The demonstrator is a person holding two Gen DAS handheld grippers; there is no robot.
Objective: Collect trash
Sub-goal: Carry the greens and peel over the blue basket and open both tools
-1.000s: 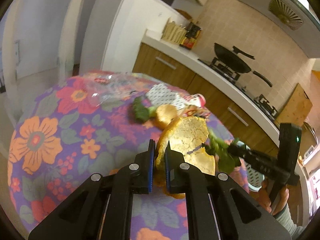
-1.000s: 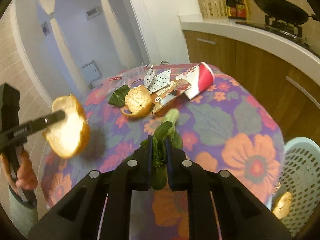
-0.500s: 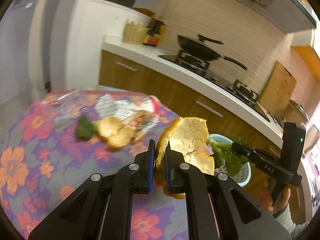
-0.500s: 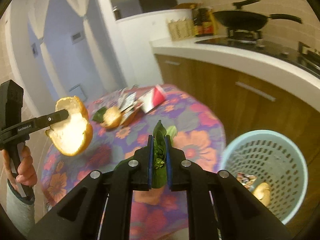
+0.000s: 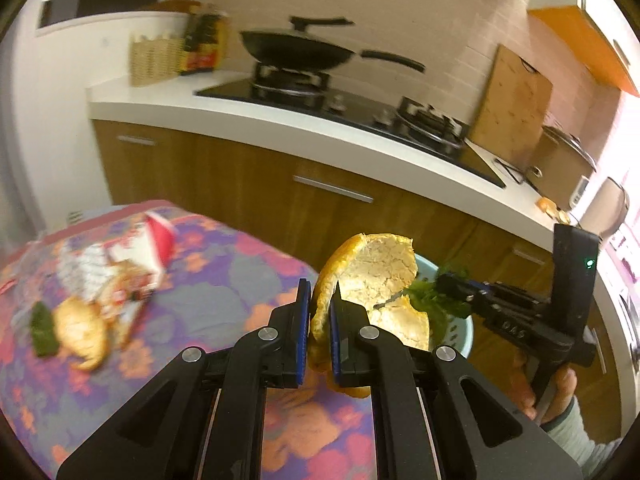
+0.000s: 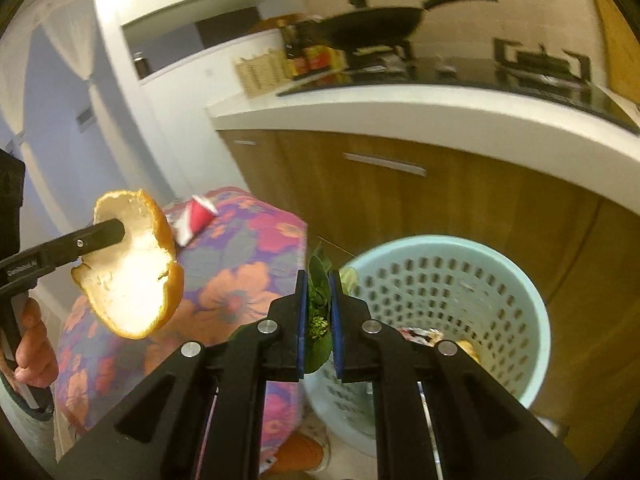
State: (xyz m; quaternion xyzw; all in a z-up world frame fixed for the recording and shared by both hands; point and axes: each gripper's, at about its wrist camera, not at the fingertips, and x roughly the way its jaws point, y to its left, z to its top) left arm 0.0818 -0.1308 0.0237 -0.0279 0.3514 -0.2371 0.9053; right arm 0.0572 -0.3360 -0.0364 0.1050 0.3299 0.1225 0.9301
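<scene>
Right wrist: one peel (image 6: 132, 280), one leaf (image 6: 318, 312), one basket (image 6: 532, 292)

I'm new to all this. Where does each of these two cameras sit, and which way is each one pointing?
Left wrist: sits on the left gripper, looking along its fingers past the orange peel it holds toward the stove counter; the right gripper and its hand show.
Right wrist: sits on the right gripper, which holds a green leaf, looking down at the blue basket; the left hand shows.
Shared: peel, leaf, basket, floral table, wok.
</scene>
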